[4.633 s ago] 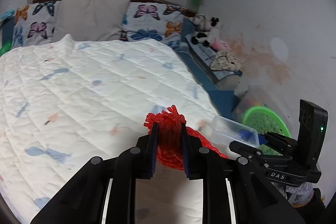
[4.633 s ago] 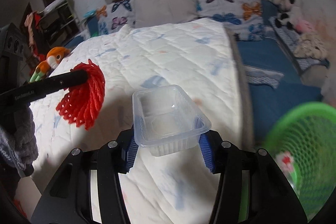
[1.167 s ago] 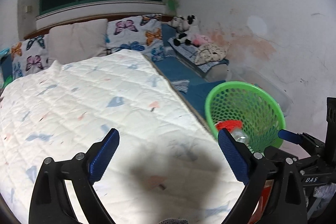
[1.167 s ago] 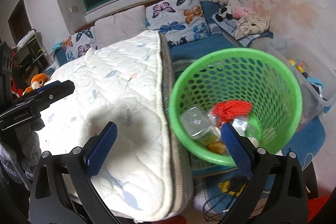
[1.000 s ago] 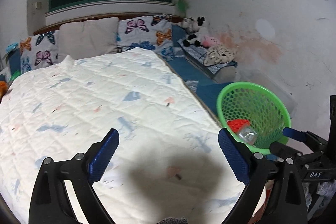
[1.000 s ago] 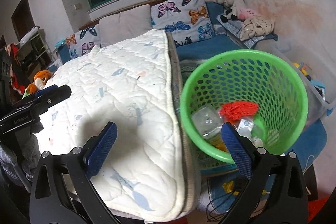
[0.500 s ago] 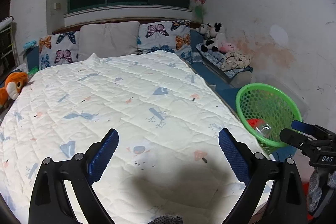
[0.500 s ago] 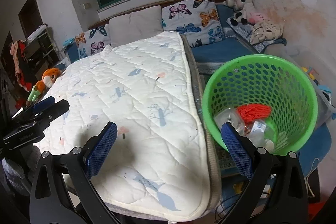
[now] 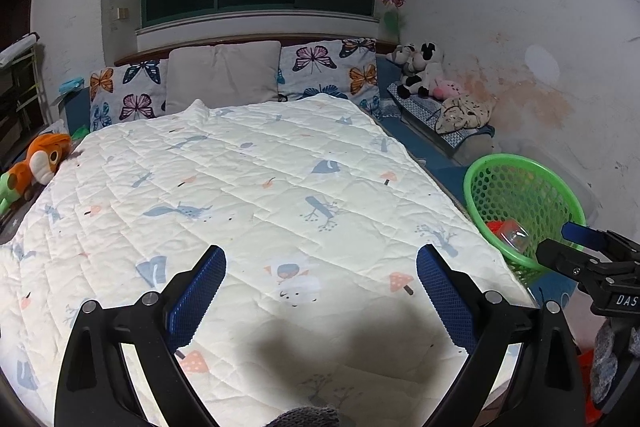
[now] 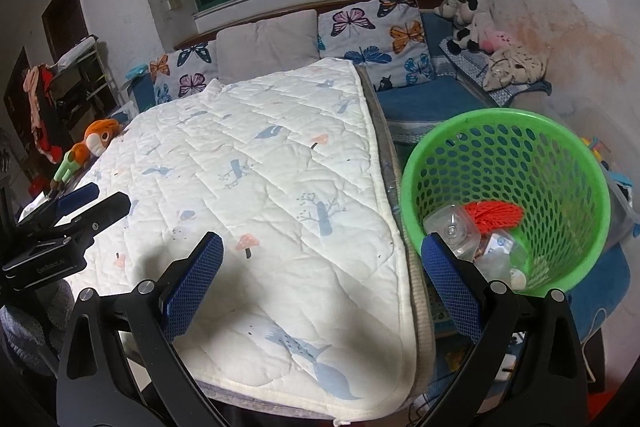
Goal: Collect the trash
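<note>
A green mesh basket stands on the floor beside the bed's right edge; it also shows in the left wrist view. Inside lie red foam netting, a clear plastic tray and other clear wrappers. My left gripper is open and empty above the foot of the white quilted bed. My right gripper is open and empty above the bed's right corner, its right finger in front of the basket.
Butterfly pillows and a grey pillow line the headboard. An orange plush toy lies at the bed's left edge. Stuffed animals sit on a blue bench by the stained wall. A shelf stands at left.
Both grippers have let go of the red netting and clear tray, which now lie in the basket. Both have drawn back from the basket toward the foot of the bed.
</note>
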A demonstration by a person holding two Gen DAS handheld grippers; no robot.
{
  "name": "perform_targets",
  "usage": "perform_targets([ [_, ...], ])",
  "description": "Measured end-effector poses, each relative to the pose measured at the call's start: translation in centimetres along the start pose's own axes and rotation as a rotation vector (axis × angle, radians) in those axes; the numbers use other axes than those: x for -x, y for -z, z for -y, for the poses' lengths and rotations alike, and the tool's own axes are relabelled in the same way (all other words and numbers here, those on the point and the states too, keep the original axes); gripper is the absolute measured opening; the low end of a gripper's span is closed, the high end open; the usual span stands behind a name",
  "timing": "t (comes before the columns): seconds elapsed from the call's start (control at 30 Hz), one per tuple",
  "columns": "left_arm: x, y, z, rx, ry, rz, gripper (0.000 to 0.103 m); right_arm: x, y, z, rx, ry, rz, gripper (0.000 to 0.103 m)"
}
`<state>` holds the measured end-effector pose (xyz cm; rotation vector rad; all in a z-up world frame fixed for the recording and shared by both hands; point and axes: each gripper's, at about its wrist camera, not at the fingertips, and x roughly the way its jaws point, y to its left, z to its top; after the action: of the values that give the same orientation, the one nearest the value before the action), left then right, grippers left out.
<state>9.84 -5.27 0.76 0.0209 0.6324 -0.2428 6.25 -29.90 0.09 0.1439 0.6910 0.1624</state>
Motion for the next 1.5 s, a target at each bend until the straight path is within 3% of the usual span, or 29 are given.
perform_targets([
  [1.5,0.3,0.6,-2.1,0.042,-0.053,-0.002,0.093,-0.9,-0.1,-1.9,0.036,-0.047,-0.021,0.098],
])
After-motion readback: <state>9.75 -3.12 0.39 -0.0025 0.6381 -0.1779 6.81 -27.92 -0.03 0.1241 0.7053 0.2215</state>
